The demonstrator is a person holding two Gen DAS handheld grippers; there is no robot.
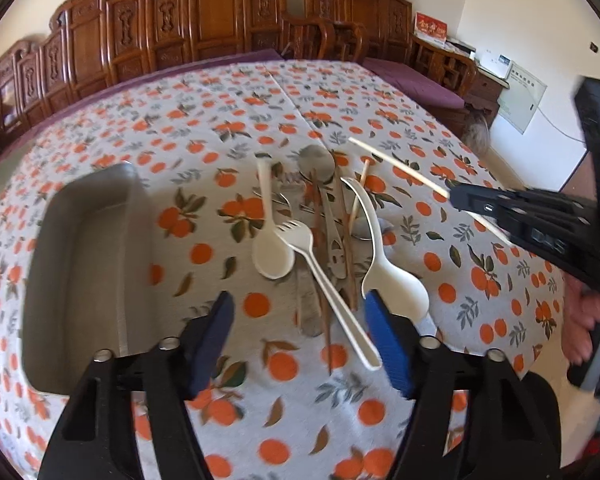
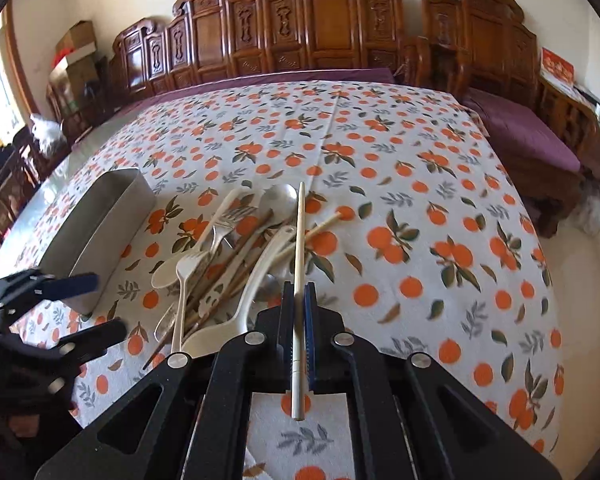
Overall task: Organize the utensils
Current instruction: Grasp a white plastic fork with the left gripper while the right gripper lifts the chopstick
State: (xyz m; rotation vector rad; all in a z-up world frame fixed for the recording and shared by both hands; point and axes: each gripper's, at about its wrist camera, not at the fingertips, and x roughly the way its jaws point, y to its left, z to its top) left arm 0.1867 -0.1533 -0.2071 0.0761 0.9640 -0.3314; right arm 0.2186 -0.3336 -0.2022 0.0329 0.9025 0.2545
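Right gripper (image 2: 299, 304) was clamped on a pale chopstick (image 2: 299, 280), jaws nearly together with the stick running straight out between them, its far end over the pile (image 2: 228, 264) and its near end poking back past the pads. In the left view the same chopstick (image 1: 396, 168) slanted up and to the far left from that gripper (image 1: 456, 196), clear of the cloth (image 1: 220, 128).

Left gripper (image 1: 300, 328) hung above the near end of the pile (image 1: 324, 248), jaws partly open and holding nothing. Its blue pads (image 1: 384, 340) stood either side of the handle of a white fork (image 1: 332, 284), not pressing it.

The tray (image 1: 80, 264) lay to the left of the pile, long axis running near to far, apparently empty; from the right view the tray (image 2: 96, 236) sat far-left of the held stick, with the left gripper (image 2: 88, 304) in between.

What mattered next was the lie of things — the tray was across the pile from the right hand, and the chopstick pointed roughly along the tray's length. I'd judge the right hand needed to carry leftward over the pile and keep that line. The left hand was nearer the tray.
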